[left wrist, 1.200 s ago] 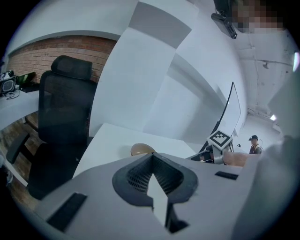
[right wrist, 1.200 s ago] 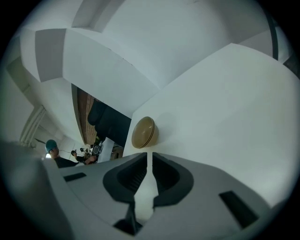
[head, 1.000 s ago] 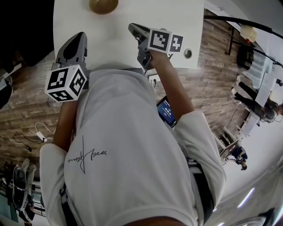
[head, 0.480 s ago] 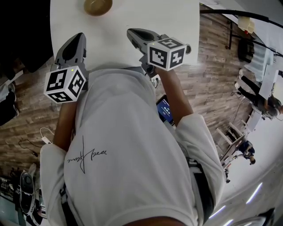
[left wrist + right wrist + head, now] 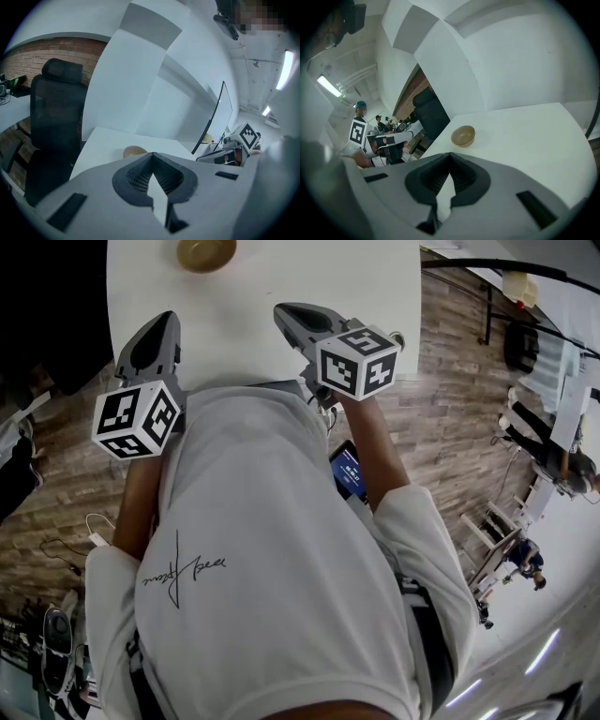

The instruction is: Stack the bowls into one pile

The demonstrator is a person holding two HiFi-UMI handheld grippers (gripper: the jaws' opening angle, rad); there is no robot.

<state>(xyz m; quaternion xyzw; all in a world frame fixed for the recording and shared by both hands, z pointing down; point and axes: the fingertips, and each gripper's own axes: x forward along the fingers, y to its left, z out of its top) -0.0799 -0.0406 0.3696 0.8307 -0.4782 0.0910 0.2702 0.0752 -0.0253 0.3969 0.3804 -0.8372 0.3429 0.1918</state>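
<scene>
While the tan bowl stack [image 5: 206, 251] is sitting far back on the white table [image 5: 281, 277], the left gripper [image 5: 157, 326] and right gripper [image 5: 289, 315] are hovering clenched and empty over its near edge.

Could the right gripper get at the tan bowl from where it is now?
Probably yes: bare white table lies between the right gripper and the bowl, with nothing standing in the path. Its jaws are together and hold nothing, so they would have to open first.

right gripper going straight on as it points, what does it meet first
Likely the tan bowl, almost in line beyond the shut right gripper; only white table lies between. Depth is unclear.
</scene>
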